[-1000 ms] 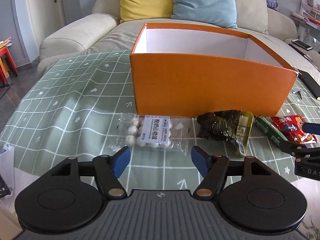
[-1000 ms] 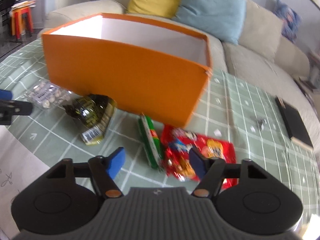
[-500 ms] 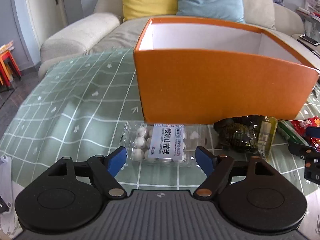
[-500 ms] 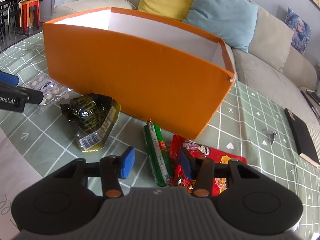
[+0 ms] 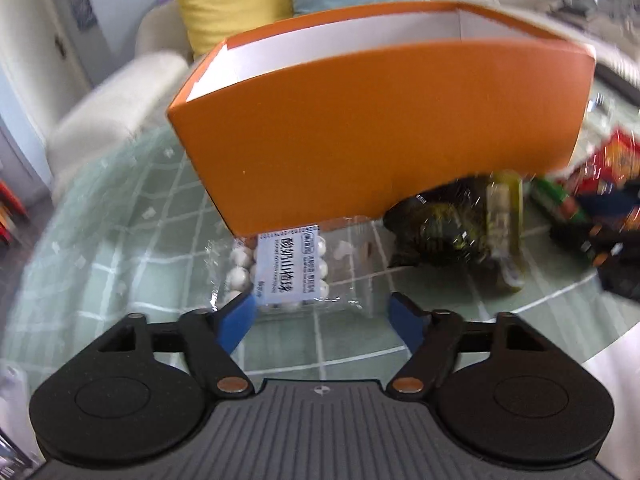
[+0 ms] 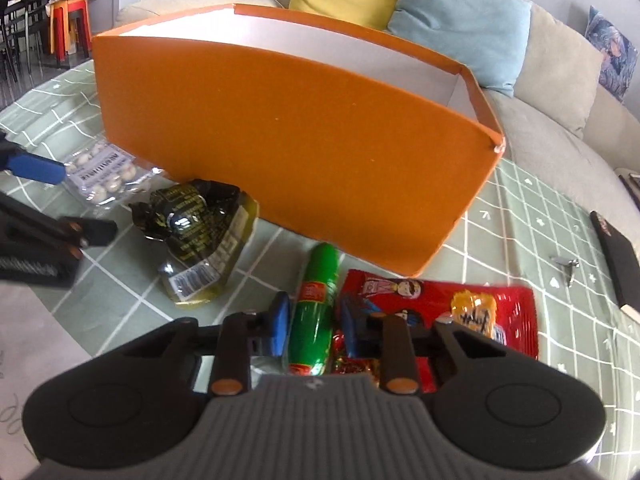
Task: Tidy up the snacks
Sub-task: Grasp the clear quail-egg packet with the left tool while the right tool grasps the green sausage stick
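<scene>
— Jaws first: our right gripper (image 6: 310,330) has just been closing on the green sausage stick (image 6: 316,312), blue pads at both its sides; whether they press it yet, we cannot tell.

— And our left gripper (image 5: 322,316)?

— Spread wide, having just narrowed a little, its tips either side of the near edge of the clear pack of white balls (image 5: 280,268), not touching it.

— Beyond those?

— We see the dark wrapped snack (image 6: 200,224) and red packet (image 6: 440,304) flat on the green checked cloth (image 6: 520,220). Behind them stands the orange box (image 6: 288,152); what we see of its white inside holds nothing.
</scene>
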The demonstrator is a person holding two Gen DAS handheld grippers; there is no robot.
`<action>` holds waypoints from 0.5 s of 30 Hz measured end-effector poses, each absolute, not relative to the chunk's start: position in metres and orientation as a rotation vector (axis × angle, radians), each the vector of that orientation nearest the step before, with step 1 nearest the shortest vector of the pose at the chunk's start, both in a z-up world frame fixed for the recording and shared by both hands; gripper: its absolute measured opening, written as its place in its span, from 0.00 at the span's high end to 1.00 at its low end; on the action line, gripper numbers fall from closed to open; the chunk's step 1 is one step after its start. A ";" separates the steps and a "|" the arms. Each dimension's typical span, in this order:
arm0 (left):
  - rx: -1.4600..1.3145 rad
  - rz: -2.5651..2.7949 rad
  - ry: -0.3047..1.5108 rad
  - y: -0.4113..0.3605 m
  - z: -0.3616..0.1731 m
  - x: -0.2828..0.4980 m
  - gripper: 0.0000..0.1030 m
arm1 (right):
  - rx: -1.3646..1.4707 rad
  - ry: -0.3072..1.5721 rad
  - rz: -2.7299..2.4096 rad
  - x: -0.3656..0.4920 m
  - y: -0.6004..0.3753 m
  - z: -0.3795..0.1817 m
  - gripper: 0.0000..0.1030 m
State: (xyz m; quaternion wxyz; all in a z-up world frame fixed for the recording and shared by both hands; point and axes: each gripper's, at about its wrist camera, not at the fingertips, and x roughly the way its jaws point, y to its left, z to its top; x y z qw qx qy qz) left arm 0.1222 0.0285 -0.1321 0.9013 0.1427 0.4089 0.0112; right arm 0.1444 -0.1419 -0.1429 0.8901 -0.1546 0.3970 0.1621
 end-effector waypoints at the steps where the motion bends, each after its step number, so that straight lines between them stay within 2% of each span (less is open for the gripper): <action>1: 0.316 0.030 0.837 0.026 -0.133 0.121 0.34 | -0.325 0.824 0.339 0.144 -0.141 -0.143 0.77; 2: 0.320 0.023 0.833 0.025 -0.133 0.121 0.37 | -0.329 0.823 0.341 0.143 -0.140 -0.143 0.77; 4: 0.332 0.006 0.806 0.020 -0.131 0.117 0.53 | -0.329 0.823 0.340 0.142 -0.138 -0.143 0.77; 5: 0.356 -0.004 0.789 0.016 -0.131 0.114 0.58 | -0.328 0.824 0.339 0.143 -0.138 -0.143 0.77; 7: 0.403 -0.032 0.778 0.008 -0.134 0.109 0.76 | -0.324 0.825 0.337 0.143 -0.138 -0.143 0.77; 8: 0.420 -0.041 0.770 0.005 -0.135 0.107 0.80 | -0.324 0.826 0.339 0.143 -0.137 -0.143 0.77; 10: 0.432 -0.054 0.764 0.001 -0.134 0.104 0.93 | -0.325 0.828 0.345 0.142 -0.137 -0.143 0.78; 12: 0.413 -0.072 0.773 -0.001 -0.131 0.102 1.00 | -0.328 0.832 0.353 0.142 -0.136 -0.142 0.78; 15: 0.366 -0.089 0.806 0.000 -0.126 0.101 1.00 | -0.328 0.842 0.360 0.142 -0.136 -0.140 0.78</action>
